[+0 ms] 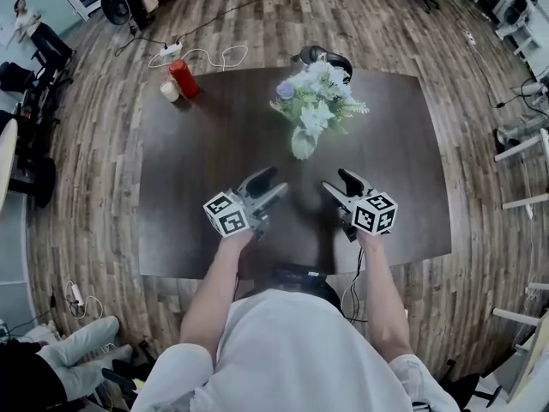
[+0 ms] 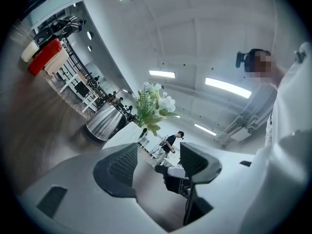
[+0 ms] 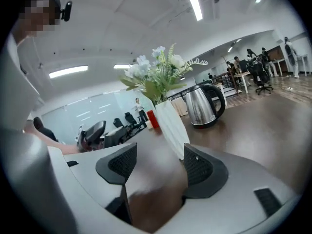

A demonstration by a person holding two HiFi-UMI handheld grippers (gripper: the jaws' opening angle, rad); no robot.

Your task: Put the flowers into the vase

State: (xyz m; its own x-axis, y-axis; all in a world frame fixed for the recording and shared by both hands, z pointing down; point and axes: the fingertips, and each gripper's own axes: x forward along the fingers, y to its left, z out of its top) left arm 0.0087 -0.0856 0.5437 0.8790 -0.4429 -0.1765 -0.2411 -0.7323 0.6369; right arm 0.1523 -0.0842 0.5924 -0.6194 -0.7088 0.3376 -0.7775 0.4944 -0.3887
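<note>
A bunch of white and pale flowers (image 1: 317, 97) stands in a white vase (image 1: 303, 142) at the middle of the dark table (image 1: 206, 153). The right gripper view shows the flowers (image 3: 156, 74) and vase (image 3: 174, 126) just beyond the jaws. Flowers (image 2: 153, 104) also appear in the left gripper view. My left gripper (image 1: 273, 185) rests near the table's front, left of the vase, open and empty. My right gripper (image 1: 336, 185) sits to the right, open and empty. Both lie nearer me than the vase.
A steel kettle (image 1: 324, 57) stands behind the vase at the far edge. A red container (image 1: 183, 79) and a small pale cup (image 1: 169, 91) sit at the far left corner. Cables and a power strip (image 1: 170, 51) lie on the wooden floor beyond.
</note>
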